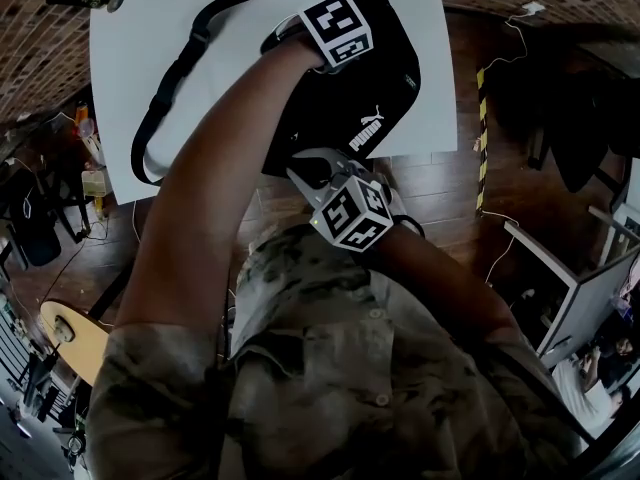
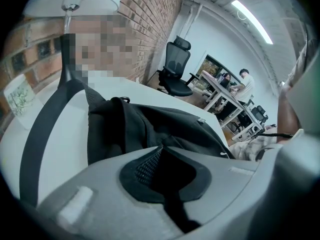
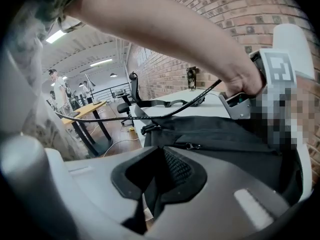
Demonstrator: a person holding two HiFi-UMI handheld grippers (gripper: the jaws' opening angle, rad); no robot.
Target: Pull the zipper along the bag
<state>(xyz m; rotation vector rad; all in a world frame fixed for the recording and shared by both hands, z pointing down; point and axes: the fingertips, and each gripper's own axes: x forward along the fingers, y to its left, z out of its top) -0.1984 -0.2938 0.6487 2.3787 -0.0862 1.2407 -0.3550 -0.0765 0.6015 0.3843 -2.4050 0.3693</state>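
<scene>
So the left gripper has its jaws squeezed together on a fold of black fabric from the bag, and the right gripper is doing the same thing, pinched onto the bag's edge on the side nearest the person. In the right gripper view there's a small metal zipper pull sitting on top of the bag just past the jaws, not in them. Can't tell how far along the zipper is, it's all black on black. From the head view the left arm reaches across to the far side of the bag while the right one sits close to the body, so the bag's between the two. The bag is lying on a white table, with its black strap looped out over the tabletop to the left. Further out there's a brick wall and a black office chair.
</scene>
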